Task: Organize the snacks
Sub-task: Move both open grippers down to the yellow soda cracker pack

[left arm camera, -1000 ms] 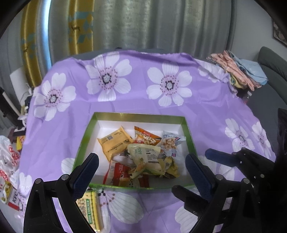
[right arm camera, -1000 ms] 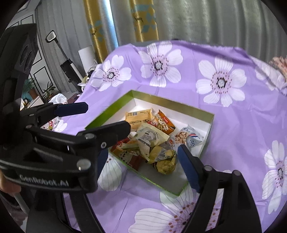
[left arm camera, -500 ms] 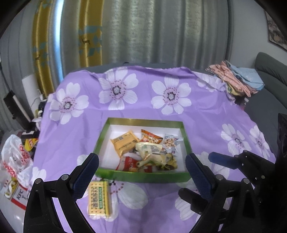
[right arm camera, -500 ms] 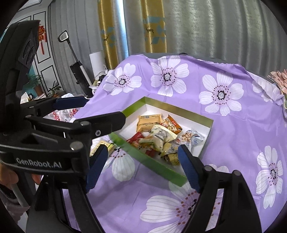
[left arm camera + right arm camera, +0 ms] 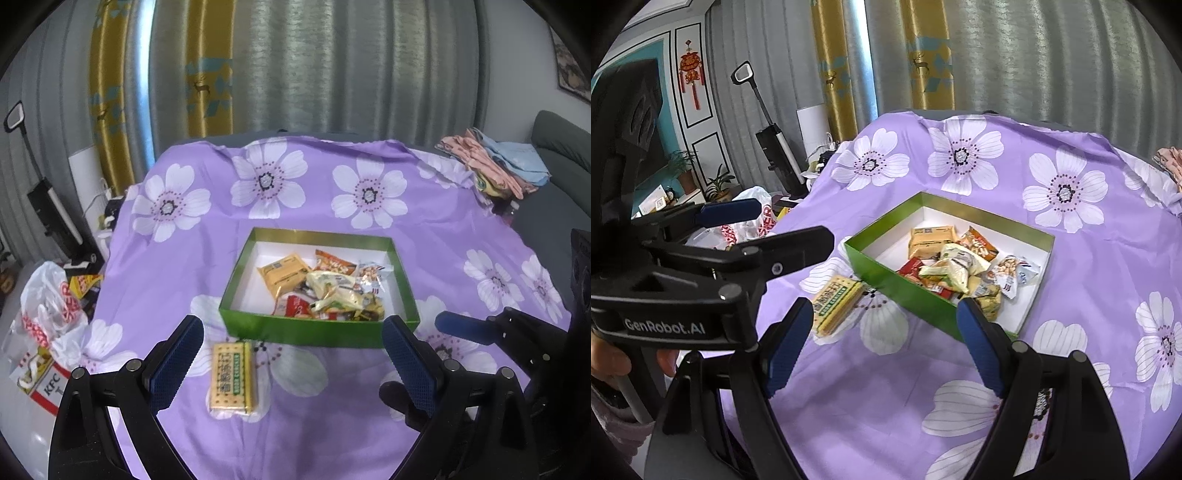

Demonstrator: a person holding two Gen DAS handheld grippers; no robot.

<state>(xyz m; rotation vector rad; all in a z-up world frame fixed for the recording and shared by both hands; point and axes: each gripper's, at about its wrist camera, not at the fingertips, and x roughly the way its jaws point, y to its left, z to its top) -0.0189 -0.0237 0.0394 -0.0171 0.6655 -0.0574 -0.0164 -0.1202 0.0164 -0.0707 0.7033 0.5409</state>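
Observation:
A green box with a white inside sits on the purple flowered cloth and holds a heap of snack packets. A yellow cracker pack lies flat on the cloth just in front of the box's near-left corner. My left gripper hovers open and empty, back from the box, with the cracker pack between its fingers' lines but below them. My right gripper is also open and empty, facing the box and the cracker pack from the right. The left gripper shows beside it.
Folded clothes lie at the table's far right, beside a grey sofa. Plastic takeaway bags sit off the left edge. An upright vacuum cleaner stands by the curtains. A hand grips the left tool's handle.
Both grippers have drawn back from the box and risen slightly, so the box looks smaller and the cracker pack has come fully into view. Both pairs of jaws stayed wide.

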